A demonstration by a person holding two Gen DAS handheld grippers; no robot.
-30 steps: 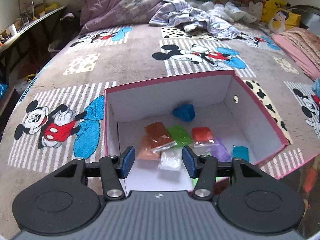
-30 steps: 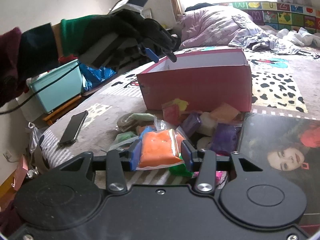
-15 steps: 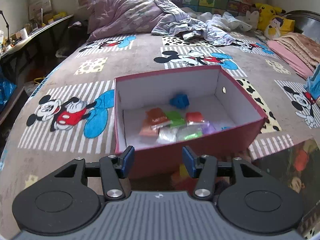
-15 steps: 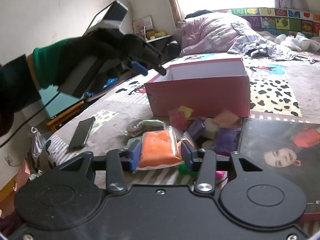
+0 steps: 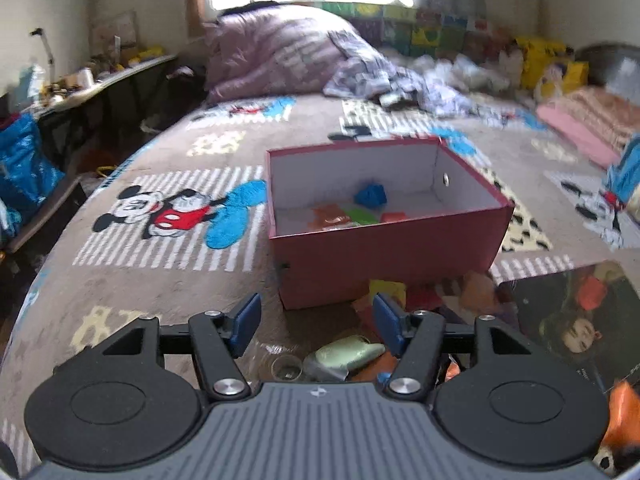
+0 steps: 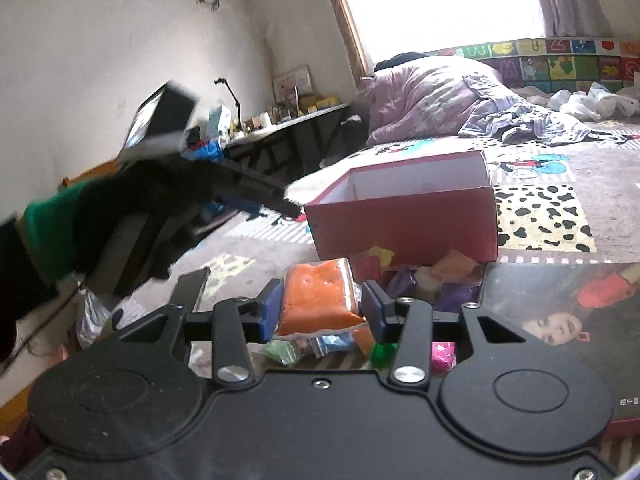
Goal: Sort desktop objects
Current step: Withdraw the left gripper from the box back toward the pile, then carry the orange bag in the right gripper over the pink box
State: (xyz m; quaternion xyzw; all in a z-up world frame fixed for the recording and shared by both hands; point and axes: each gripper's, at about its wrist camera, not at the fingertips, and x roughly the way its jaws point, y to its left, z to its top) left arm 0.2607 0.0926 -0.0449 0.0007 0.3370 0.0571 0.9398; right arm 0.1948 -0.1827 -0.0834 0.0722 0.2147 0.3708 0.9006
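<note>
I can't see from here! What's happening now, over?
Right gripper shut on orange packet. Left gripper open, empty. Pink box ahead, open; nothing blocking.

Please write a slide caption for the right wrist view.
Right tongs grip an orange packet before the red box.

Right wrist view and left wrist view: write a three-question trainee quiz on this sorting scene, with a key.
1. True or false: the right gripper is shut on an orange packet.
2. What does the left gripper hold? A) a blue lump B) nothing C) a green packet
3. Fill in: the loose packets lie in front of the red ____.

Key
1. True: its blue pads press the packet from both sides.
2. B: its jaws stand open and empty above the bedspread.
3. box; some packets already lie inside.
</note>
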